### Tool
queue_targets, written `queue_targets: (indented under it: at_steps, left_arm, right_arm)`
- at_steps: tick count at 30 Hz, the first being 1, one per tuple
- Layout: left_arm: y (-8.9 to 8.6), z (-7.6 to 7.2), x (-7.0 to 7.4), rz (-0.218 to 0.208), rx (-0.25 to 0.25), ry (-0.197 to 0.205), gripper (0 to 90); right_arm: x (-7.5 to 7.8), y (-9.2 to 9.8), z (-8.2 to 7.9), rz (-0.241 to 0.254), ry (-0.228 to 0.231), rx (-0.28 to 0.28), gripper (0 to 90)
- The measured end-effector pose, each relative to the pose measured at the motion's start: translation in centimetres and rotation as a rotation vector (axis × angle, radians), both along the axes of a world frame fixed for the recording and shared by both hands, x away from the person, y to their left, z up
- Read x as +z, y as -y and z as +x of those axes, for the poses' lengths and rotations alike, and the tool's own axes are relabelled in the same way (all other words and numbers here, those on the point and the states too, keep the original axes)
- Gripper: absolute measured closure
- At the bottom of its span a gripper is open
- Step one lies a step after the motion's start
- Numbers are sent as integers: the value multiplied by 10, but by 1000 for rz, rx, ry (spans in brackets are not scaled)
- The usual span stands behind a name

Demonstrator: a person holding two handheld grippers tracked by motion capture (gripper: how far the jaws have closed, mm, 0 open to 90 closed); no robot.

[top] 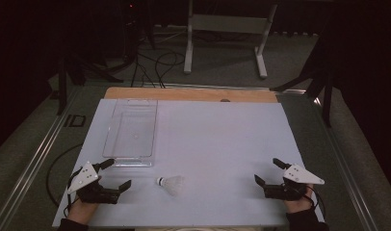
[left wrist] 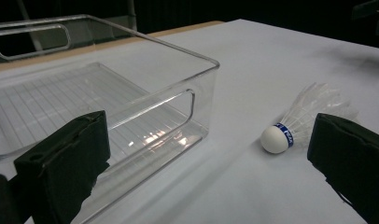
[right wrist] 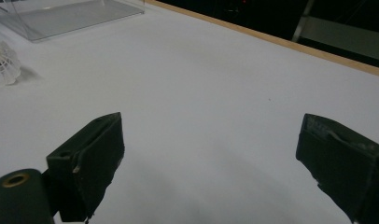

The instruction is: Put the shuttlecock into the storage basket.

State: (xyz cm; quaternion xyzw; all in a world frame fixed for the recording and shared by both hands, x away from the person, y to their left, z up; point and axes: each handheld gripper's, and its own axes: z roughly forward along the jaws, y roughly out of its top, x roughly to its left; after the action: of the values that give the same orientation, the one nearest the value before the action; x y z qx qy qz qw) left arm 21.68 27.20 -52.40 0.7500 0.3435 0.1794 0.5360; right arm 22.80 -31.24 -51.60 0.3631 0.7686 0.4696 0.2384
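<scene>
At the near edge of the white table (top: pixel 222 139): left gripper (top: pixel 117 174) and right gripper (top: pixel 271 172), each held low in a hand, jaws spread wide, gripping nothing. Between them, nearer the left: one shuttlecock (top: pixel 172 184), lying on its side, long axis across the table, rounded white cork with blue band pointing left, translucent feathered skirt right. Just beyond it: clear rigid plastic bin (top: pixel 131 129), rectangular, ribbed floor, cut-out handles.
</scene>
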Motion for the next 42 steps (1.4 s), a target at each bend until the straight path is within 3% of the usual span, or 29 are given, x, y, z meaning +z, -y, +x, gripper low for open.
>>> queue_targets:
  at_steps: [4, 14, 20, 26, 33, 42]
  left_arm:
    - [1, -1, 4, -8, -22, -1, 0]
    - [5, 3, 22, 64, -84, -15, 0]
    - [14, 5, 34, 168, -148, -22, 0]
    - [16, 9, 46, 219, -177, -30, 0]
    - [19, 13, 47, 278, -232, -77, 0]
    - [25, 17, 49, 386, -302, -130, 0]
  right_arm:
    - [-1, 0, 1, 7, -7, -1, 81]
    - [-1, 0, 2, 13, -15, 5, 81]
    - [1, -1, 1, 13, 2, 0, 81]
    - [2, 0, 0, 16, 4, 3, 81]
    - [2, 0, 0, 23, -1, 8, 81]
    - [1, 0, 1, 22, -5, 17, 81]
